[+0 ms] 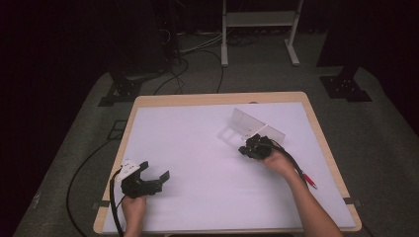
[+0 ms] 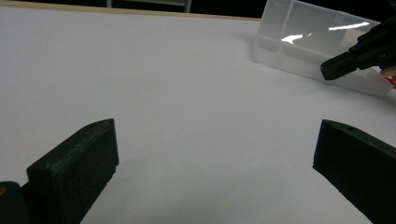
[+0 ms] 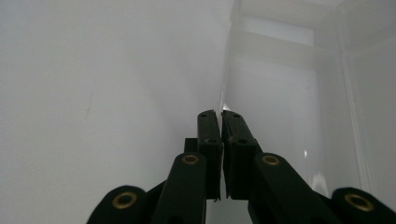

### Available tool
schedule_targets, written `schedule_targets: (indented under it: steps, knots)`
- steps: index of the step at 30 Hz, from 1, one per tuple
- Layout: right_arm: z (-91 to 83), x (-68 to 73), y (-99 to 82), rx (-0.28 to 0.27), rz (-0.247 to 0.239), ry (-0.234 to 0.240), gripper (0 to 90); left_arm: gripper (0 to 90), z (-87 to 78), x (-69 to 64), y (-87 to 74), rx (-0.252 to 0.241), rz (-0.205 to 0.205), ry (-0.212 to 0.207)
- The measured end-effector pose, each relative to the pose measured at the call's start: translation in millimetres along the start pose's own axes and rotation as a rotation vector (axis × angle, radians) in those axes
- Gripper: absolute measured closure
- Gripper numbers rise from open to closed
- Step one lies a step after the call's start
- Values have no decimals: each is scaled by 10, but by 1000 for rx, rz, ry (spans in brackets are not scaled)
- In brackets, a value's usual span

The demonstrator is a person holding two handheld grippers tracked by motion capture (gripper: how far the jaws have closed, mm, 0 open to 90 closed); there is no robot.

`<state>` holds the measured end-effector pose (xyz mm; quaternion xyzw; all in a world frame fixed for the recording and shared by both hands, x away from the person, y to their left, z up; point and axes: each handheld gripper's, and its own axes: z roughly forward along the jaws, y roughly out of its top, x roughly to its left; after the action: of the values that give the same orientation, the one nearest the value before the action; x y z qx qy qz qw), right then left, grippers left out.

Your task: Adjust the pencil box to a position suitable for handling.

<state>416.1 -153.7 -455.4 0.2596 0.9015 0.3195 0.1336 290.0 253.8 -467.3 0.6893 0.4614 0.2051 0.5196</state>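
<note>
Clear plastic box (image 1: 254, 127) sits on the white table (image 1: 197, 148), toward its far right. Right gripper (image 1: 253, 146) reaches forward from the right hand (image 1: 279, 162), its 2 jaws pinched together on the box's near wall. Left gripper (image 1: 154, 170) rests low at the near left, jaws spread wide, holding nothing. Whether the box holds anything is unclear.

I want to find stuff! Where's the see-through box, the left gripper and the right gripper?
clear box (image 2: 317, 42), left gripper view, on its front wall.
left gripper (image 1: 154, 171), high view, between its open jaws.
right gripper (image 3: 220, 116), right gripper view, between its shut jaw tips.
</note>
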Motion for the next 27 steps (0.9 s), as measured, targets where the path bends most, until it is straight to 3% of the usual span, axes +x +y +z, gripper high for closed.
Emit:
schedule_targets:
  steps: [11,18,27]
  knots:
    - [-193,30,47,-59,-39,-16,864,0,2,0,0,-1,-2,1]
    - [-372,161,42,-74,-99,36,864,0,3,1,-1,-2,-2,1]
    - [-466,335,5,-92,-144,106,863,0,3,1,0,-1,-3,3]
